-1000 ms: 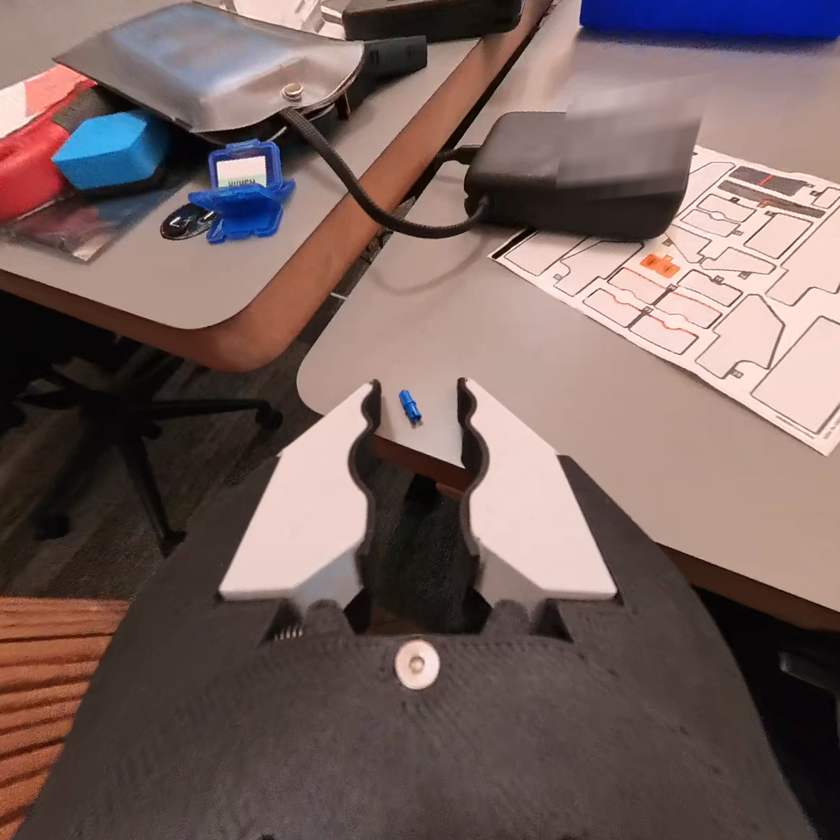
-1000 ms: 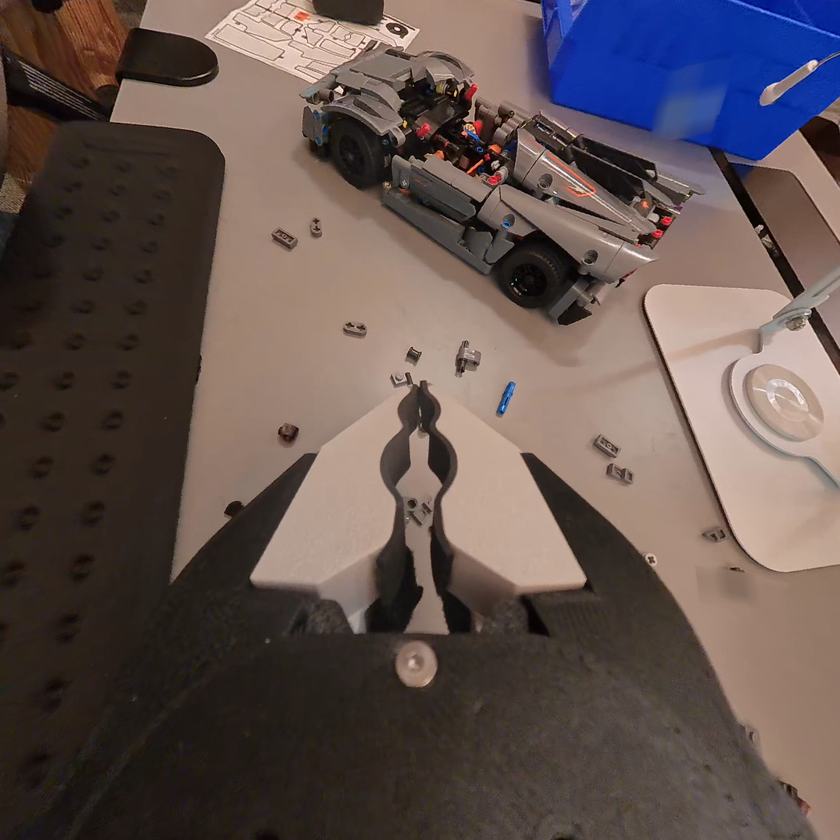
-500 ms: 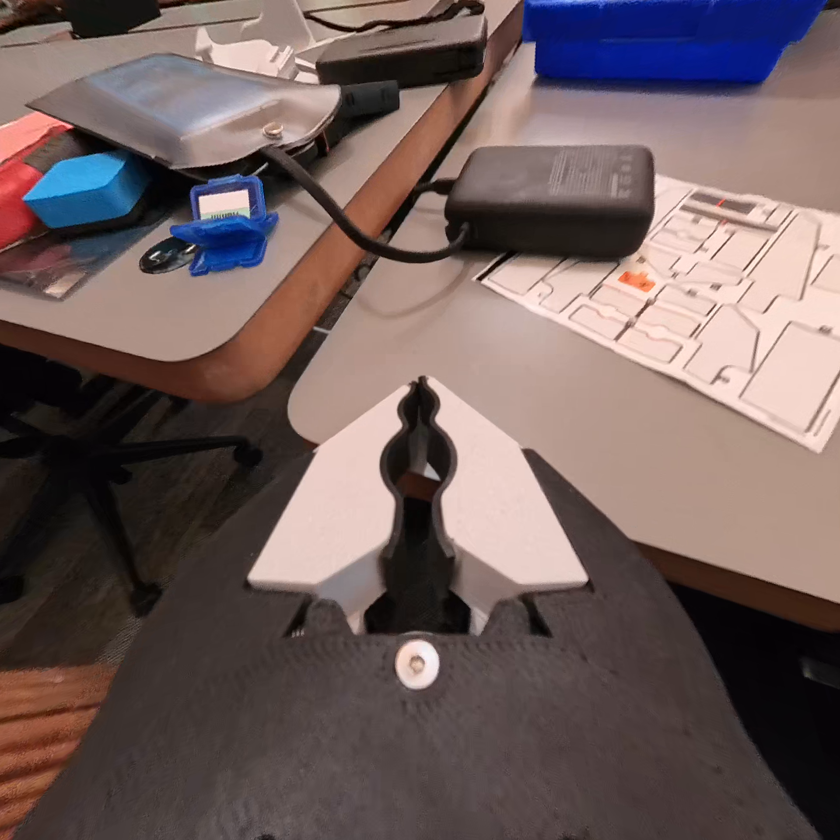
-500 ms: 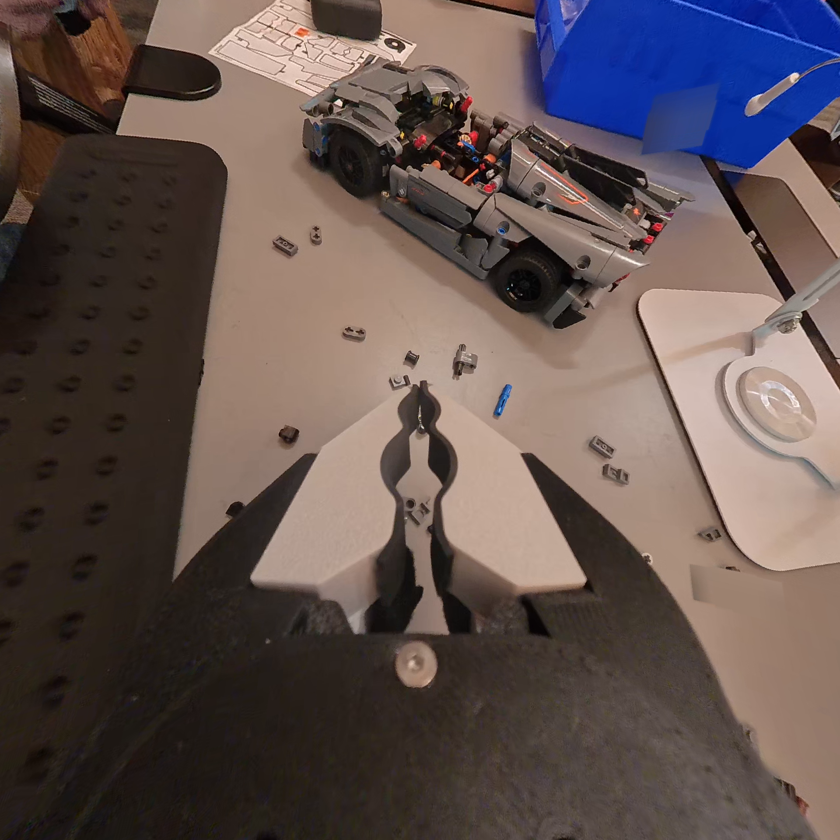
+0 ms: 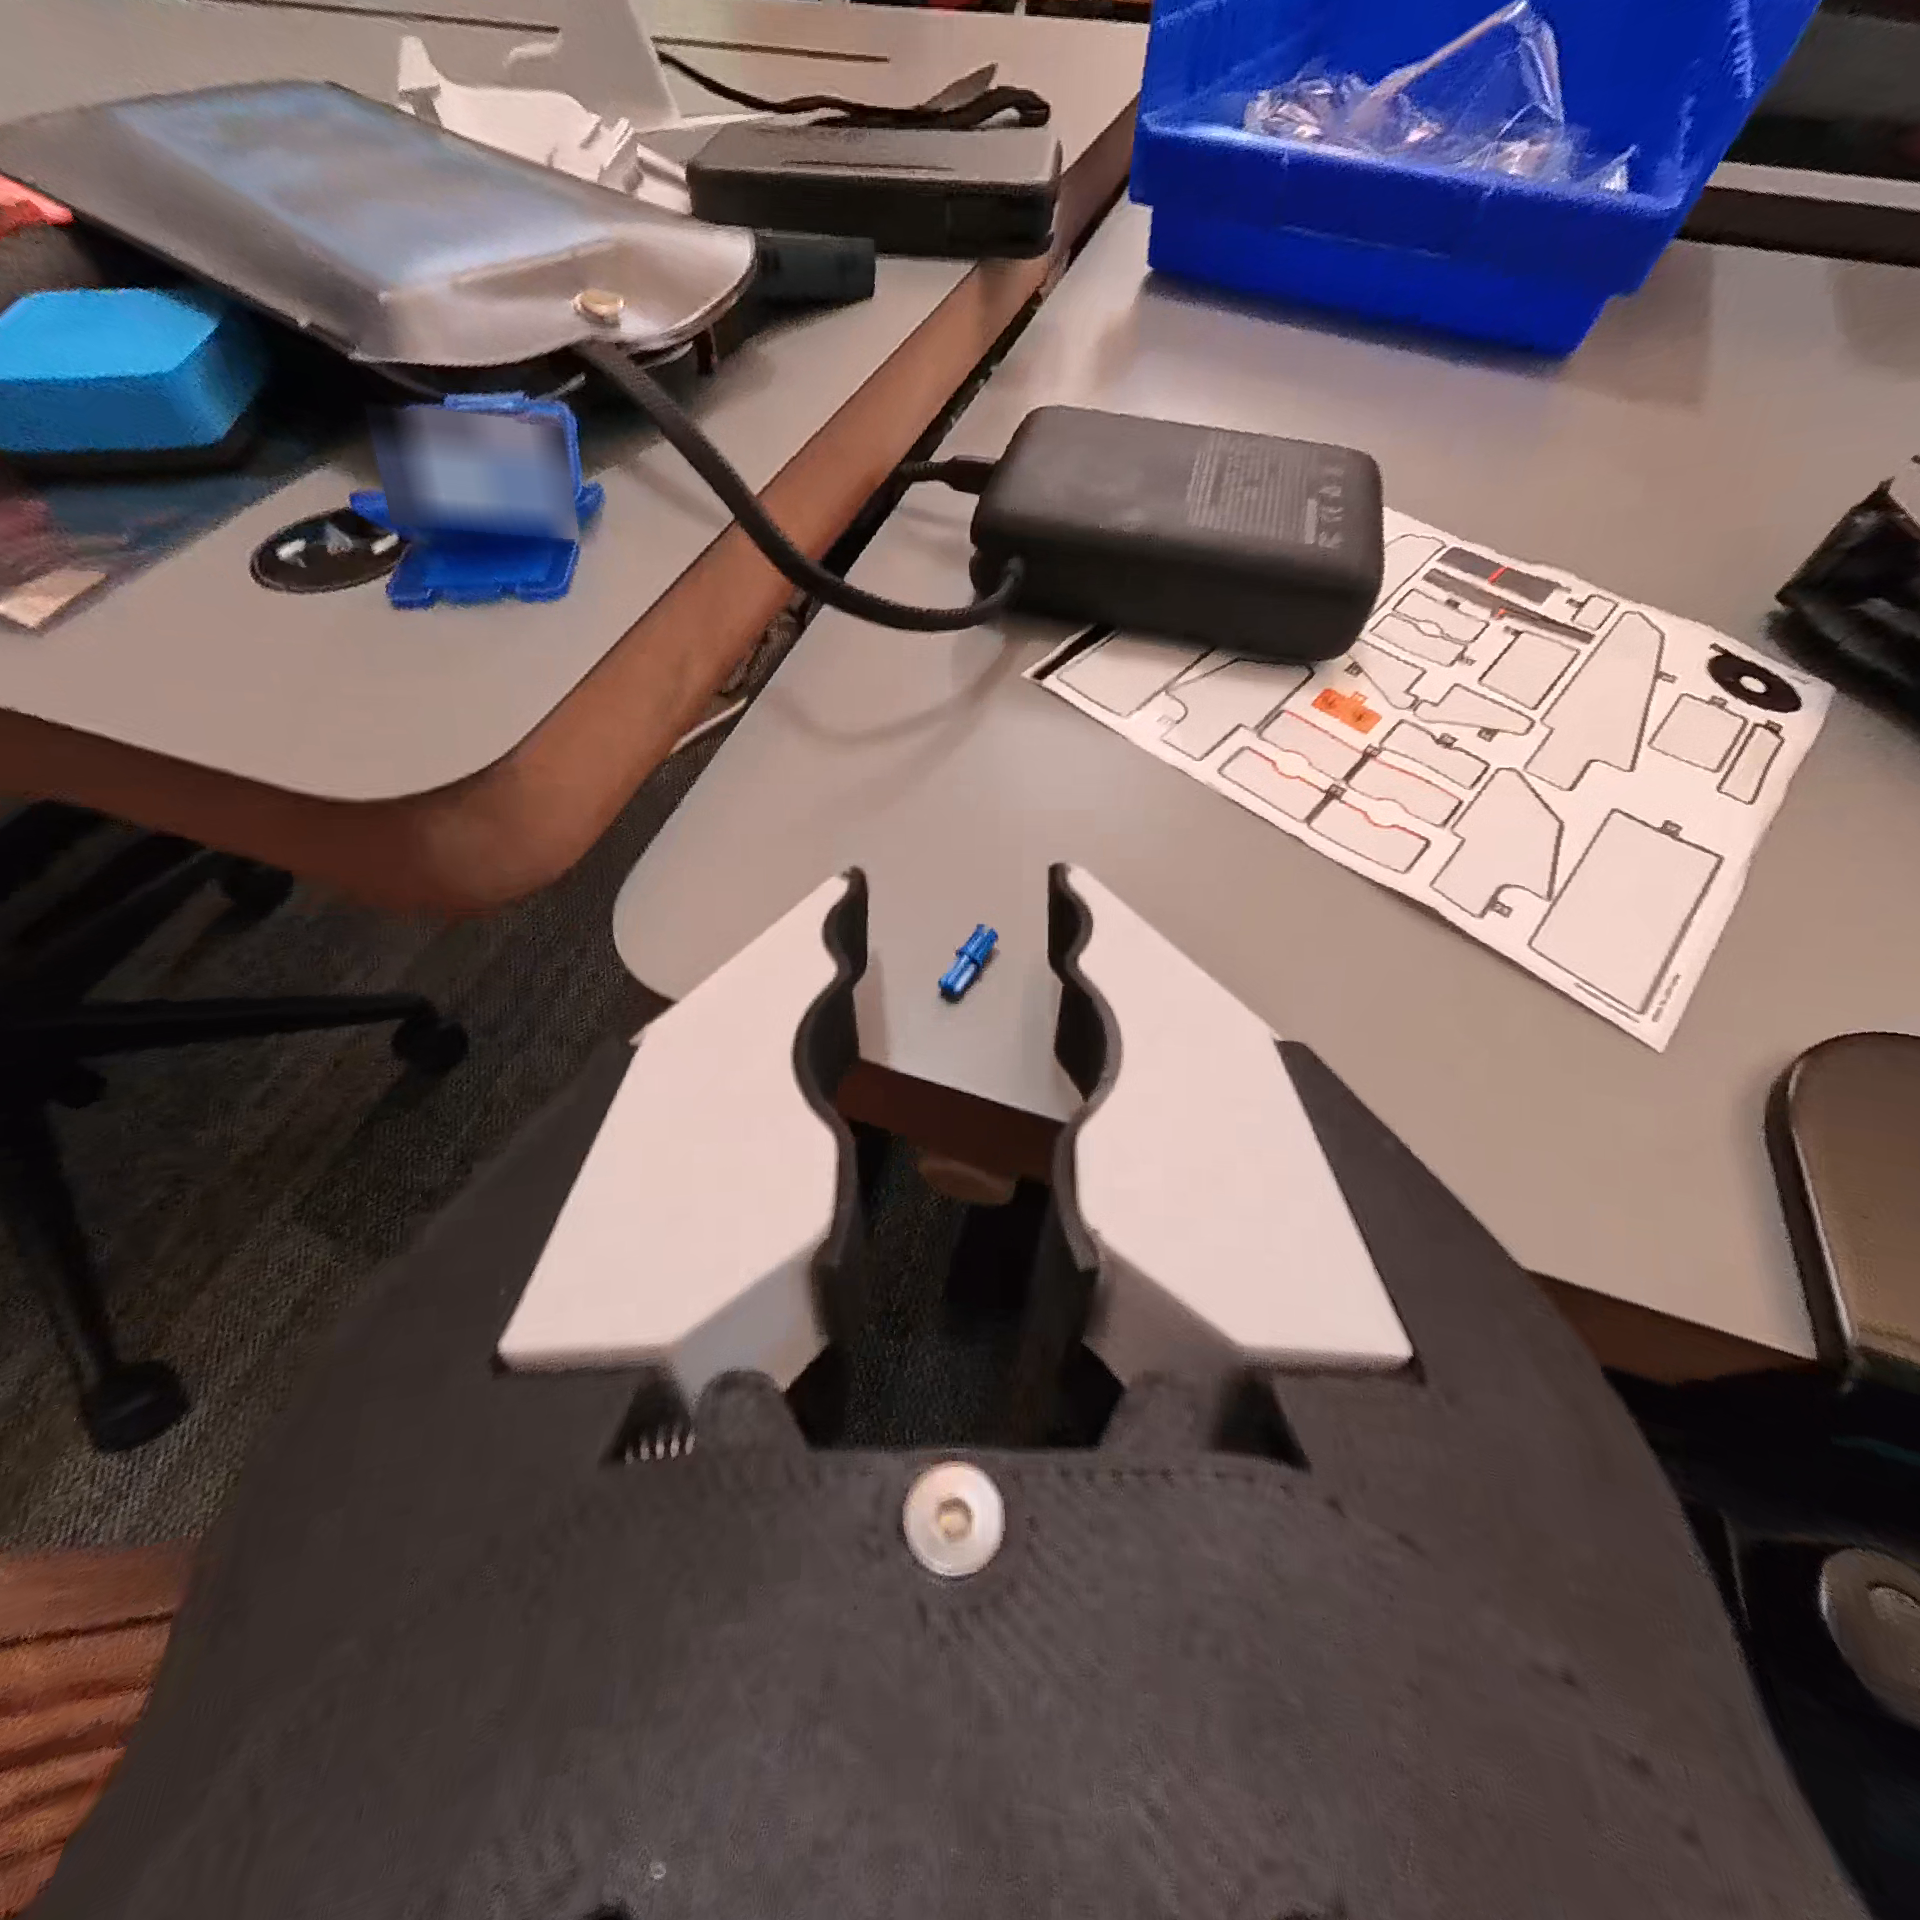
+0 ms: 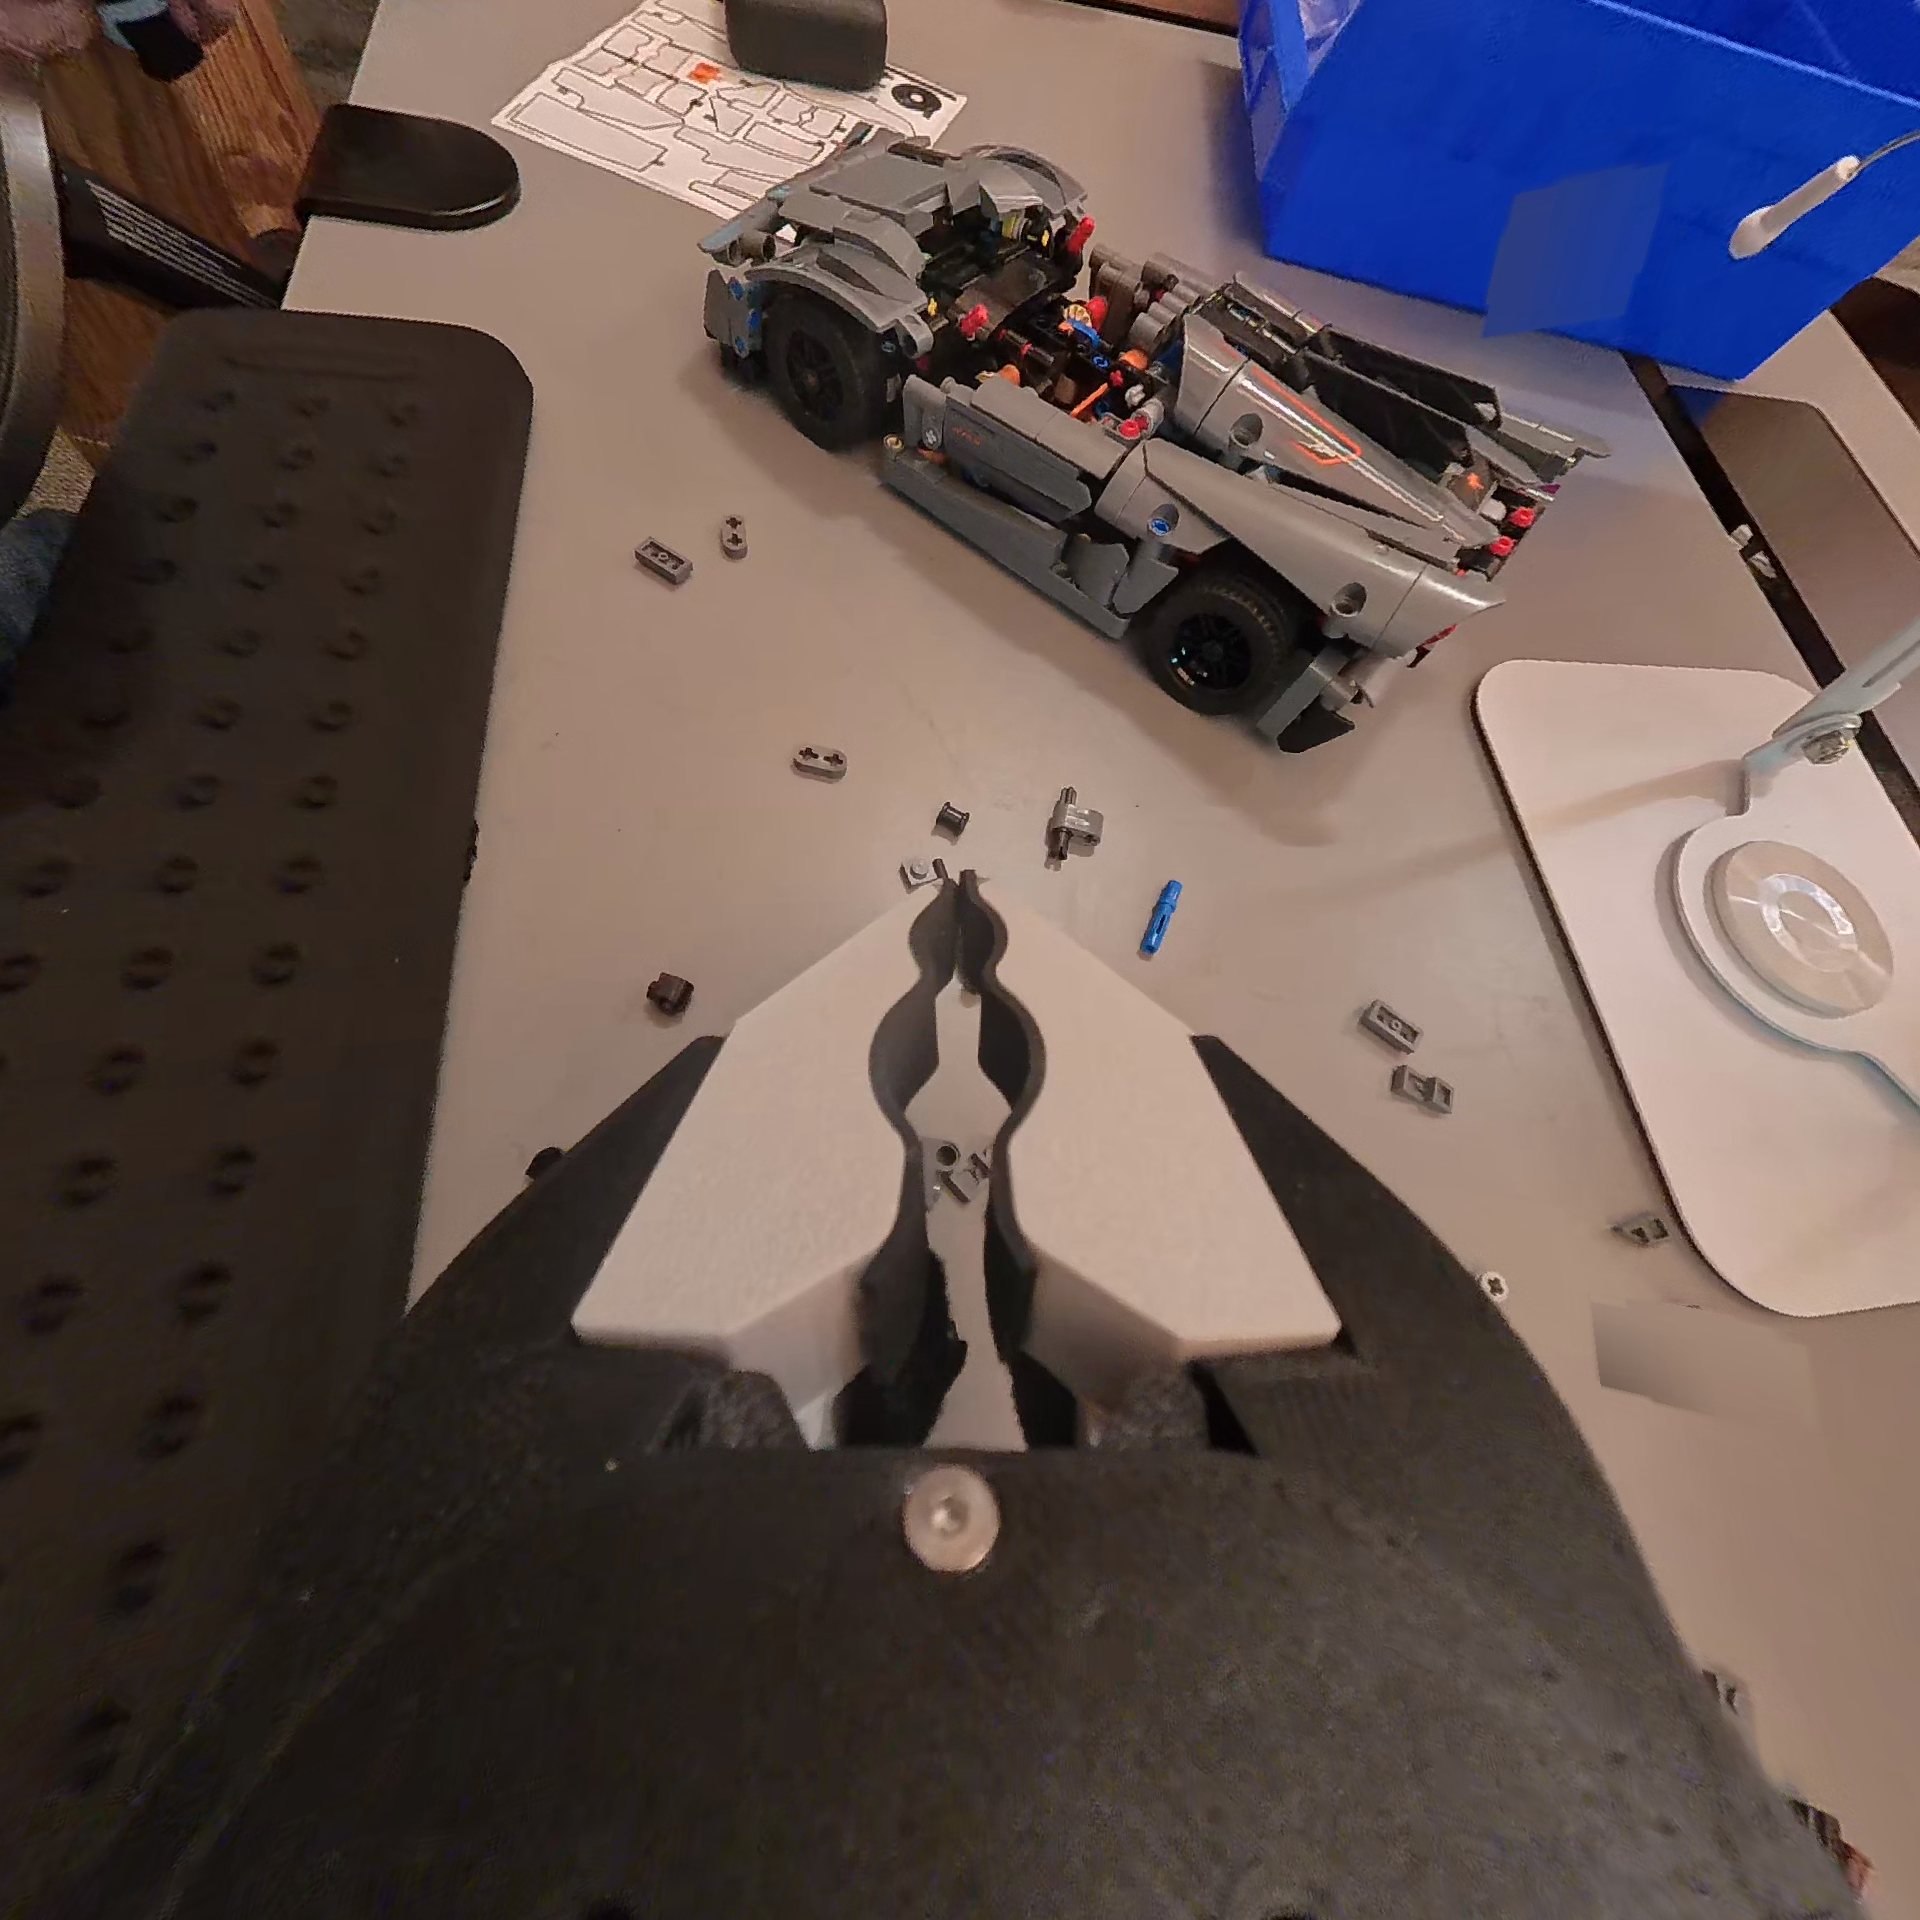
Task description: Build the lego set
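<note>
- My left gripper (image 5: 954, 894) has its fingers wide, empty, framing a blue pin (image 5: 967, 962) that lies on the tabletop (image 5: 1299, 1091) near its rounded corner.
- Closing off-centre could flick the pin over the near edge to the floor.
- My right gripper (image 6: 957, 883) has its fingers pressed together, apparently holding nothing, above loose grey bits; the car (image 6: 1132, 457) sits far right.
- Dropping lower could scatter them.

Fine print covers the top of the black power bank (image 5: 1184, 525), and small print runs along one edge of the sticker sheet (image 5: 1455, 769). The blue case (image 5: 473, 509) carries a blurred label, and none of it can be made out.
</note>
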Demonstrator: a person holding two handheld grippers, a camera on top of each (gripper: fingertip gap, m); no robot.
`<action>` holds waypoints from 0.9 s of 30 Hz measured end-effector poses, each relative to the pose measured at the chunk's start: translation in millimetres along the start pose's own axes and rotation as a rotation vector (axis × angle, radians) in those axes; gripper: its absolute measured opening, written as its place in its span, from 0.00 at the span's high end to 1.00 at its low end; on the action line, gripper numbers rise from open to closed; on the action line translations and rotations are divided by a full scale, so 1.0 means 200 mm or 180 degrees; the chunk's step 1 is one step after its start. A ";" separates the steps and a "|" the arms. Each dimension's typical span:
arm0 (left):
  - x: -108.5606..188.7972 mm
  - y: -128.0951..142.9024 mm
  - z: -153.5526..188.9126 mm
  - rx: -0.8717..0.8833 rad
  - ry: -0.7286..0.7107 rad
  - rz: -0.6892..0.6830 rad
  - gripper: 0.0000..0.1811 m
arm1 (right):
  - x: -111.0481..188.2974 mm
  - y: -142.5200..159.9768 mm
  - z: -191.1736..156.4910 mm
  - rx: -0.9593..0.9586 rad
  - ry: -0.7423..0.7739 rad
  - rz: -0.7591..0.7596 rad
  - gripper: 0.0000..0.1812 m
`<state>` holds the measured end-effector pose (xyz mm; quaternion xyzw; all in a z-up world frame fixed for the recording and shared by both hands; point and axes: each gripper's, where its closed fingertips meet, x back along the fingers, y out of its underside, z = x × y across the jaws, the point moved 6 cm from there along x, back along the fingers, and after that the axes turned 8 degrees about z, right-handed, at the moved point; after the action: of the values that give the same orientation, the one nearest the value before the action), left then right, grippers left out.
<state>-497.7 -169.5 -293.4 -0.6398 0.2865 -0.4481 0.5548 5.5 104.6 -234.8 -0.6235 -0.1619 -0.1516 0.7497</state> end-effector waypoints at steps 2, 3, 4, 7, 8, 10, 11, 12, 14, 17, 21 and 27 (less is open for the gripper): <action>0.01 0.04 0.01 0.0000 -0.0016 -0.0077 0.83 | 0.00 0.00 0.00 -0.0005 0.0004 0.0004 1.00; 0.01 0.05 0.01 -0.0015 -0.0039 -0.0072 0.85 | 0.00 0.00 0.00 -0.0009 0.0007 0.0006 1.00; 0.01 0.06 0.00 -0.0028 -0.0065 -0.0051 0.88 | 0.00 0.00 0.00 -0.0015 0.0007 0.0012 1.00; 0.02 0.07 0.00 -0.0101 -0.0124 0.0017 0.99 | 0.00 0.00 0.00 -0.0016 0.0000 0.0022 1.00; 0.02 0.07 0.01 -0.0124 -0.0126 0.0040 0.99 | 0.00 0.00 0.00 -0.0009 0.0006 0.0021 1.00; 0.02 0.08 0.02 -0.0143 -0.0089 0.0099 0.99 | 0.01 -0.01 0.00 -0.0005 0.0008 0.0028 1.00; 0.02 0.08 0.02 -0.0177 -0.0089 0.0117 0.99 | 0.01 -0.01 0.00 -0.0003 0.0009 0.0030 1.00; 0.02 0.08 0.02 -0.0209 -0.0071 0.0130 0.99 | 0.01 -0.01 0.00 0.0000 0.0013 0.0032 1.00; 0.02 0.07 0.04 -0.0293 -0.0058 0.0191 0.99 | 0.01 -0.01 0.00 0.0000 0.0014 0.0038 1.00; 0.04 -0.04 0.10 -0.0384 0.0059 0.0419 0.99 | 0.01 -0.02 0.01 -0.0007 0.0038 0.0055 1.00; 0.09 -0.32 0.32 -0.0770 0.0534 0.0821 0.99 | 0.06 -0.05 0.05 -0.0241 0.0085 0.0186 1.00; 0.11 -0.70 1.00 -0.1493 0.1903 0.1146 0.99 | 0.16 -0.11 0.09 -0.0447 0.0081 0.0518 0.98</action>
<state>-327.3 -66.8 -148.9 -0.5304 0.6363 -0.4326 0.3560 23.7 117.7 -198.6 -0.6836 -0.0901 -0.1090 0.7160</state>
